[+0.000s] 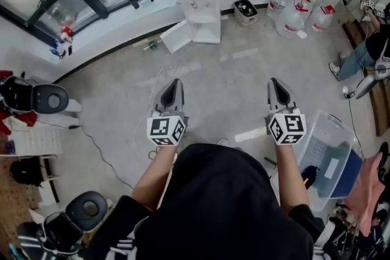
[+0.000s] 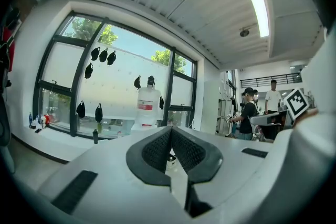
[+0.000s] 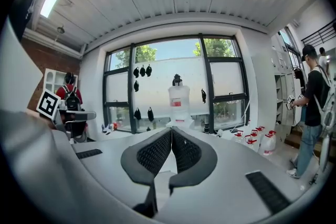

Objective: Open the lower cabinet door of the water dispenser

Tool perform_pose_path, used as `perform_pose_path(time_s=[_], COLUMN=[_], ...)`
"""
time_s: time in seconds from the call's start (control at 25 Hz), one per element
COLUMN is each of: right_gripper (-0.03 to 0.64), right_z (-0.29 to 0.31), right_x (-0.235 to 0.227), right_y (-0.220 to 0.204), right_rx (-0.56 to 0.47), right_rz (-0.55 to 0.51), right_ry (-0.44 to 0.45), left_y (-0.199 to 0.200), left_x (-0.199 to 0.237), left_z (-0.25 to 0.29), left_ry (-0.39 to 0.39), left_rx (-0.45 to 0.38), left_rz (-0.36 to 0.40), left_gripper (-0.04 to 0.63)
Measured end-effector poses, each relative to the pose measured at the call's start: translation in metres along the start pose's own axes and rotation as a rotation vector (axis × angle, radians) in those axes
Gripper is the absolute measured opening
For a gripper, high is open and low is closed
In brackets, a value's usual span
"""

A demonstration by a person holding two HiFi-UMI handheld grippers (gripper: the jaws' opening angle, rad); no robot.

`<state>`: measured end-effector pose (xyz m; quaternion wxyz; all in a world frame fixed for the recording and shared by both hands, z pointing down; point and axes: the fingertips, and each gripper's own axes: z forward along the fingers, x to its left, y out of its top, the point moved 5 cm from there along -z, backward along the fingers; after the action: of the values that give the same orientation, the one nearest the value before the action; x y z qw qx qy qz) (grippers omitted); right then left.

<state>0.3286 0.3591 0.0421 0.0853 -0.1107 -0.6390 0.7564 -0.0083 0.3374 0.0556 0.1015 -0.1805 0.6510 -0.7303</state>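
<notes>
The white water dispenser stands against the window wall at the top of the head view, a bottle on top. A white panel juts out at an angle from its lower left side; it looks like the lower cabinet door standing open. My left gripper and right gripper hang side by side over the floor, well short of the dispenser, both shut with nothing between the pads. The dispenser's bottle shows straight above the left gripper. In the right gripper view the bottle rises above the right gripper.
Several water jugs and a small box stand right of the dispenser. A clear bin with a blue lid sits by my right arm. Chairs and a floor cable lie left. A person is at far right.
</notes>
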Motion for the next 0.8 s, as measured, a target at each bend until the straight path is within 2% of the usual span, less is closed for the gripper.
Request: perform_pose_path(time_s=[0.4, 0.8], right_gripper=[0.000, 0.000], right_z=[-0.002, 0.009], right_x=[0.010, 0.023], right_y=[-0.010, -0.016], right_rx=[0.001, 0.005], right_rz=[-0.033, -0.042], right_ry=[0.017, 0.029], left_y=[-0.015, -0.011], left_x=[-0.007, 0.009], left_z=[-0.004, -0.006], left_ry=[-0.013, -0.006], left_rx=[0.030, 0.029], left_rz=[0.014, 0.024], left_gripper=[0.005, 0.005])
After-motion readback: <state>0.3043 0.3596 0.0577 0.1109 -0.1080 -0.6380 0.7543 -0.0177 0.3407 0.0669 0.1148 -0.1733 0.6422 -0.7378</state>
